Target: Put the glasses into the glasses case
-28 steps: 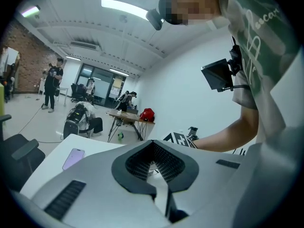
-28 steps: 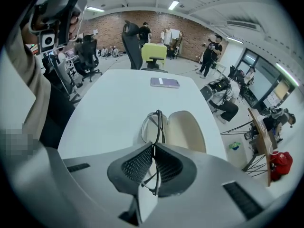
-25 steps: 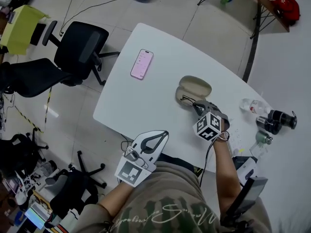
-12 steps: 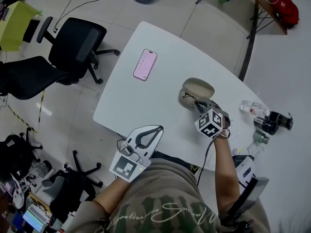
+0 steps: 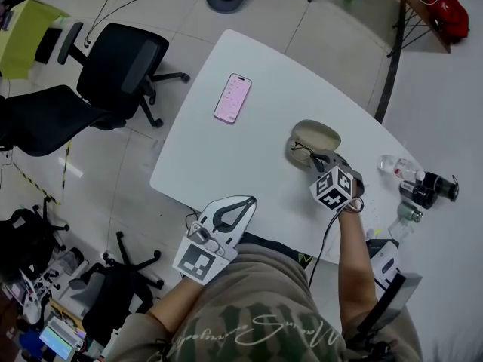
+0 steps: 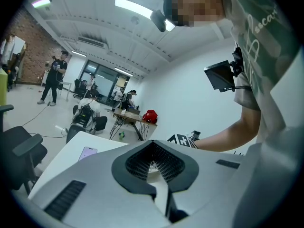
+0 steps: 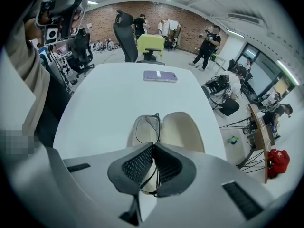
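We are in an open office or lab — black swivel chairs (image 5: 124, 60) on a tiled floor (image 5: 113, 179), a brick wall (image 7: 189, 23), ceiling strip lights (image 6: 135, 8).

left gripper (image 6: 153, 146) | jaws together, nothing between | pink phone (image 6: 87, 152) on white table (image 6: 61, 156)

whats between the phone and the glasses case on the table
Nothing: only bare white table lies between the phone and the glasses case, as the head view shows.

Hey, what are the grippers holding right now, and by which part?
The right gripper is shut on the glasses, pinching the near end of the frame, with the far lens over the open glasses case. The left gripper holds nothing.
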Demonstrator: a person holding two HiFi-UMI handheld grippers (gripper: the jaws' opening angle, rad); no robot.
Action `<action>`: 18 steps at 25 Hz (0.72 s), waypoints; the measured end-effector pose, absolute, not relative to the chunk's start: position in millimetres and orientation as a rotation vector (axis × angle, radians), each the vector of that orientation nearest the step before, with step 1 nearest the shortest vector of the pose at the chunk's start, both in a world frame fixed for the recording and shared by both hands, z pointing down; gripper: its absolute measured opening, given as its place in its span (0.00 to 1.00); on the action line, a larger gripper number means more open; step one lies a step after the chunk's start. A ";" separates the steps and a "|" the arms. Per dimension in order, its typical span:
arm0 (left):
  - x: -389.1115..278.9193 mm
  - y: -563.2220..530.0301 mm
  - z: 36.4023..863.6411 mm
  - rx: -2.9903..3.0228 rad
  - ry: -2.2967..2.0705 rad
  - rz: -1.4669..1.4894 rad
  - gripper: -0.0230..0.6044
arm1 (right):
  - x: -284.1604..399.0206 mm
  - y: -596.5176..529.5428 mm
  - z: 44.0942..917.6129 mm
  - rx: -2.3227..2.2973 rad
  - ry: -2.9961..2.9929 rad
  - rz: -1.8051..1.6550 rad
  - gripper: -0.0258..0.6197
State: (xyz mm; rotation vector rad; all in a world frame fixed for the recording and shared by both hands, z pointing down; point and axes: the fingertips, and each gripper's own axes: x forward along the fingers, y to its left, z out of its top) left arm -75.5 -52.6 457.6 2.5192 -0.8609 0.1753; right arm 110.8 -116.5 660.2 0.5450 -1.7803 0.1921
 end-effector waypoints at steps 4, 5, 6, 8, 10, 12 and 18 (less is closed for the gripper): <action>-77.7 -53.9 459.7 2.522 -0.849 0.181 0.05 | 110.3 -117.9 664.2 0.545 -1.774 0.194 0.08; -78.4 -54.1 460.7 2.517 -0.847 0.182 0.05 | 110.4 -118.2 665.5 0.544 -1.771 0.193 0.07; -79.3 -54.4 461.5 2.510 -0.846 0.182 0.05 | 110.7 -118.6 666.7 0.541 -1.768 0.189 0.07; -81.4 -55.1 462.8 2.498 -0.846 0.183 0.05 | 110.6 -119.8 669.2 0.530 -1.762 0.177 0.07; -83.7 -55.7 464.1 2.494 -0.843 0.188 0.05 | 110.3 -120.4 671.4 0.523 -1.756 0.173 0.07; -85.4 -56.9 464.0 2.497 -0.833 0.185 0.05 | 110.8 -120.1 673.4 0.518 -1.746 0.177 0.07; -86.8 -58.5 462.2 2.515 -0.817 0.183 0.05 | 113.7 -118.5 684.2 0.472 -1.718 0.175 0.07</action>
